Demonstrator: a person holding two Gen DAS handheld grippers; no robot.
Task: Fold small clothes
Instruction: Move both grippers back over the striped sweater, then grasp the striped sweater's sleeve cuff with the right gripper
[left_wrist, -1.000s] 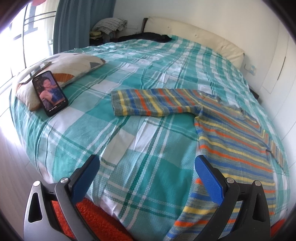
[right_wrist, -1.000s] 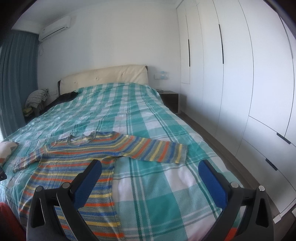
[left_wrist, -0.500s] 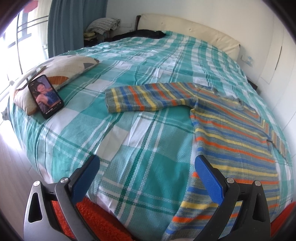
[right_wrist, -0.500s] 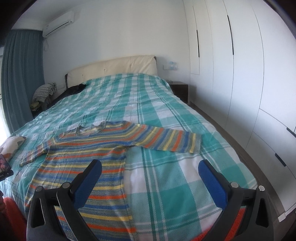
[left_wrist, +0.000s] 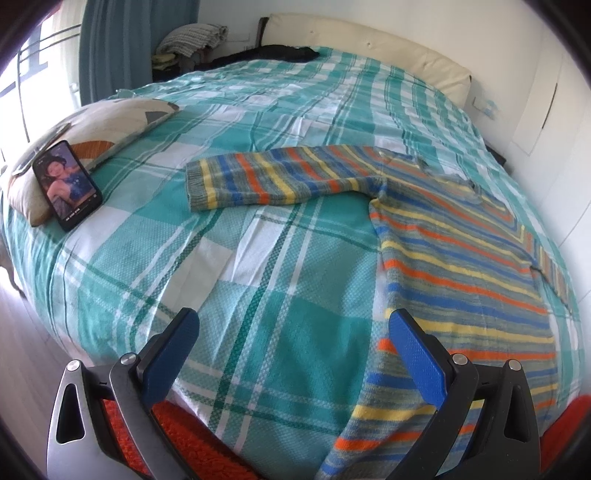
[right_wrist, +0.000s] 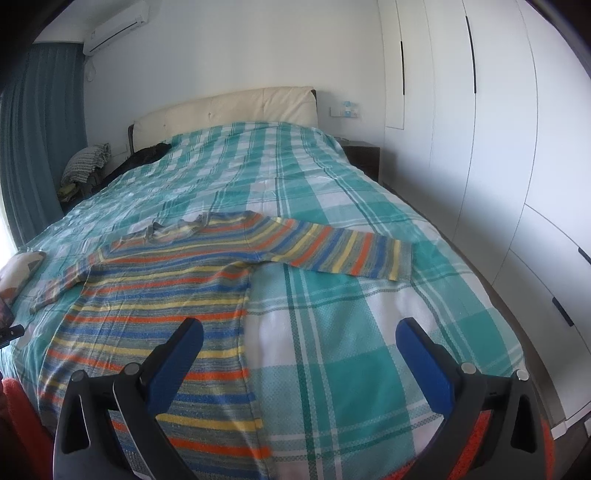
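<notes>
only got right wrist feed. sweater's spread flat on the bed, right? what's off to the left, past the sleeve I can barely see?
Observer: Yes, the striped sweater lies flat. Its far sleeve stretches straight out across the plaid bedspread, cuff unfolded.
Operator: anything near that cuff?
Observer: A phone with its screen lit leans against a pillow at the bed's edge, apart from the cuff.
Operator: left gripper doing anything?
Observer: The left gripper is open and holds nothing, hovering over the near edge of the bed, its right finger above the sweater's hem.
</notes>
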